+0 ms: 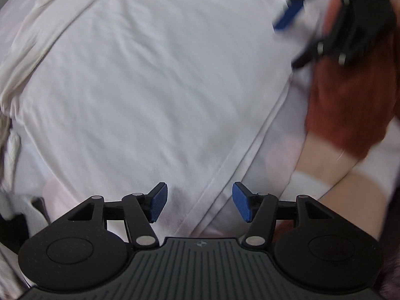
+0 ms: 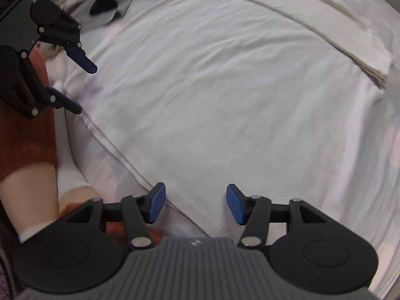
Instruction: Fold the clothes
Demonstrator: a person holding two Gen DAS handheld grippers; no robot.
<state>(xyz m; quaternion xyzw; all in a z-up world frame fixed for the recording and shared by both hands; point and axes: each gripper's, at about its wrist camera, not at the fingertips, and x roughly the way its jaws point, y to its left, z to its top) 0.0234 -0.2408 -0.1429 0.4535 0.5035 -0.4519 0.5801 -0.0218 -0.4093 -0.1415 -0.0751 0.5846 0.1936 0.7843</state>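
A white garment (image 1: 155, 95) lies spread flat, its hemmed edge (image 1: 225, 182) running diagonally near my left gripper (image 1: 200, 206), which is open and empty just above the hem. In the right wrist view the same garment (image 2: 225, 105) fills the frame, and its hem (image 2: 190, 200) passes between the fingers of my right gripper (image 2: 196, 206), open and empty. The left gripper also shows in the right wrist view (image 2: 82, 85) at the left, open. The right gripper shows blurred in the left wrist view (image 1: 295, 40) at the top right.
A cream folded cloth (image 2: 325, 37) lies along the far edge, also seen in the left wrist view (image 1: 32, 57). The person's rust-orange sleeve (image 1: 350, 100) and bare arm (image 2: 30, 187) are at the side. A dark object (image 2: 110, 2) lies at the top left.
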